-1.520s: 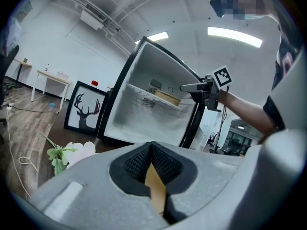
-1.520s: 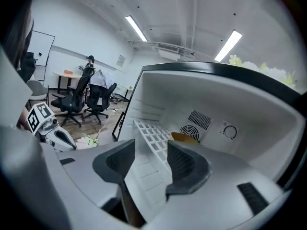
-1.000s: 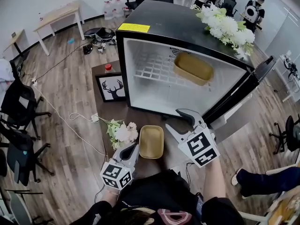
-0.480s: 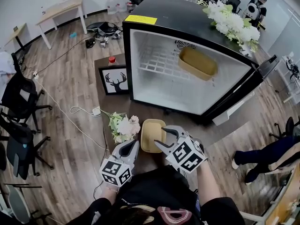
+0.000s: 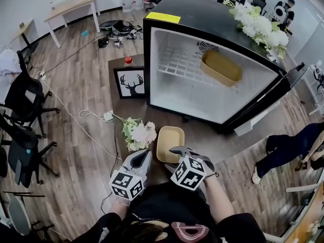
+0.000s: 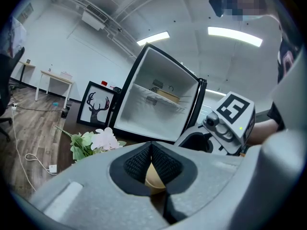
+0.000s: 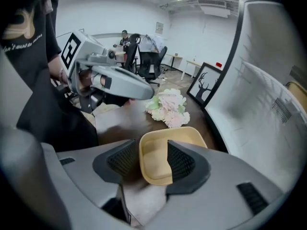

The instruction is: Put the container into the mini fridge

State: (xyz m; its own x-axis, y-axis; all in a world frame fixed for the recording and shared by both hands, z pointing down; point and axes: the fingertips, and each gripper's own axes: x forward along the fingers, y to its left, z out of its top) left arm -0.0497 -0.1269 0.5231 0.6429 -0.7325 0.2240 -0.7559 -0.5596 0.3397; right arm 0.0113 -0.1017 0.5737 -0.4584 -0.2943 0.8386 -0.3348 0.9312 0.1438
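Observation:
A tan container (image 5: 169,143) lies on the dark low table (image 5: 121,103) in front of the open mini fridge (image 5: 212,19). A second tan container (image 5: 221,67) rests on the fridge's wire shelf. My right gripper (image 5: 178,152) points down at the near end of the table container (image 7: 170,152). It stands open with the rim between its jaws, one pad (image 7: 180,163) inside the container and the other outside. Neither pad presses the rim. My left gripper (image 5: 144,157) hovers just left of the container, shut with nothing in it (image 6: 150,148).
Pale flowers (image 5: 137,134) lie left of the container. A framed deer picture (image 5: 131,82) and a red-capped bottle (image 5: 128,60) stand by the fridge's left side. The fridge door (image 5: 276,92) hangs open to the right. Flowers (image 5: 258,27) lie on the fridge top. Office chairs (image 5: 25,100) stand far left.
My right gripper has come down and left from in front of the fridge opening to the near rim of the table container. The left gripper has stayed in place.

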